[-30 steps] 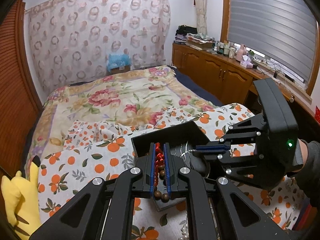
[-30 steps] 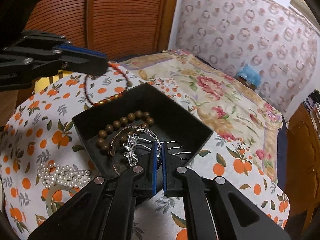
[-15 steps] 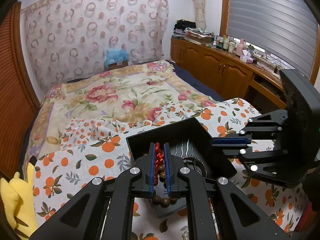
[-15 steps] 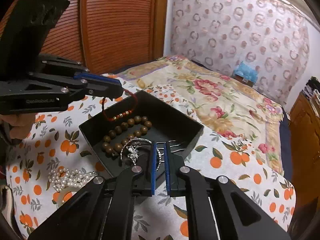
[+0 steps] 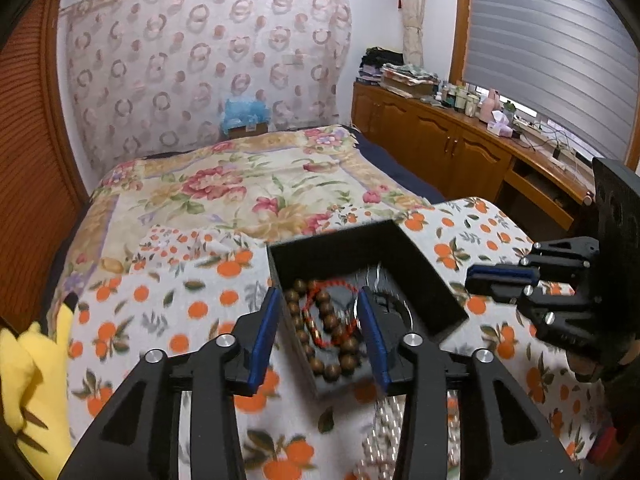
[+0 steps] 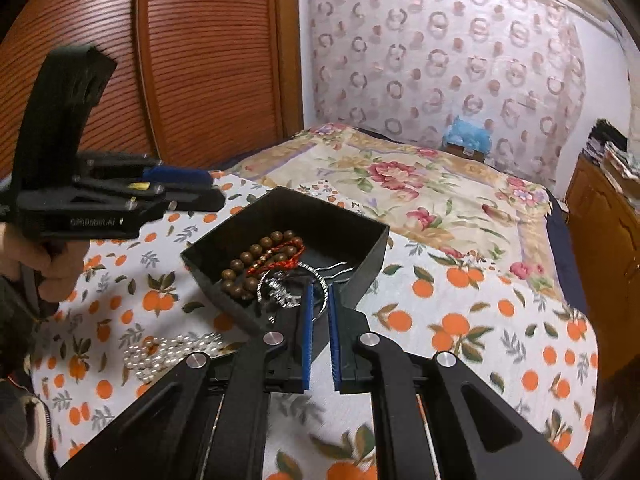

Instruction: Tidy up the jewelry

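Low in the left wrist view, left gripper (image 5: 320, 312) opening, jaws apart over the black box (image 5: 424, 264), nothing pinched. Inside the box, centre frame: red cord bracelet (image 5: 326, 322) lying loose on the wooden bead bracelet (image 5: 316, 344). Right gripper (image 6: 318, 312) nearly closed, empty, at the box's near edge. Pearl strand (image 6: 160, 354) lower left on the orange-print cloth (image 6: 460, 320).

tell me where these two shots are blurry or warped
Left wrist view: fisheye bends the window frame, black corners vignette, and the orange-print cloth and pearls near the bottom smear with motion. Right wrist view: the left gripper is soft-edged, the cloth at the bottom blurs, while the black box stays sharp.
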Motion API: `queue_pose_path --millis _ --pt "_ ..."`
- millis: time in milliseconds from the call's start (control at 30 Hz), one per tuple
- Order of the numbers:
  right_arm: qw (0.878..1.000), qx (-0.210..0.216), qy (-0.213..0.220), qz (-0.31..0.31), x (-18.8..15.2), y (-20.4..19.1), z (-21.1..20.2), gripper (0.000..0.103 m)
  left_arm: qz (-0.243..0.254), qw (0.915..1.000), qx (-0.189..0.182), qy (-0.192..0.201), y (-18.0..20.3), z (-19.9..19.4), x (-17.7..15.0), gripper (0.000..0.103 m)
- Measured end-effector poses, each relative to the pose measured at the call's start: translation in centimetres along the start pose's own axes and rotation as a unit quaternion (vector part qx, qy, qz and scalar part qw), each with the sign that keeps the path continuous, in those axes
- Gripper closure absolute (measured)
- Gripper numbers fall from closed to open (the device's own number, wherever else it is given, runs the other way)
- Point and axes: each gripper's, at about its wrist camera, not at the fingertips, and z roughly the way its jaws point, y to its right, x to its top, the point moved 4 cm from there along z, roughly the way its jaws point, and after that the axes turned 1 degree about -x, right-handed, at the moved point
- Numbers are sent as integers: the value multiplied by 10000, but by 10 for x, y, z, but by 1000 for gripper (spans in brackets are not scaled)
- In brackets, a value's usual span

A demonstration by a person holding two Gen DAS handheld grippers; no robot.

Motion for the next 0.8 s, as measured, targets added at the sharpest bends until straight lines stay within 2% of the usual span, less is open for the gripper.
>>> queue_pose_path --millis 133,267,633,800 --pt "9999 -7 -31 105 -15 -4 -5 93 -37 10000 77 -6 -2 -9 -24 59" --pt "9998 8 -134 166 -30 -9 -5 93 -179 9998 80 -92 -4 -12 -50 59" --pt "9990 33 -420 161 -59 -24 -3 93 -381 9986 142 -343 -12 -18 -94 59" --pt "9977 -14 -667 136 -73 -26 0 93 -410 9982 141 -404 -12 -21 -103 59"
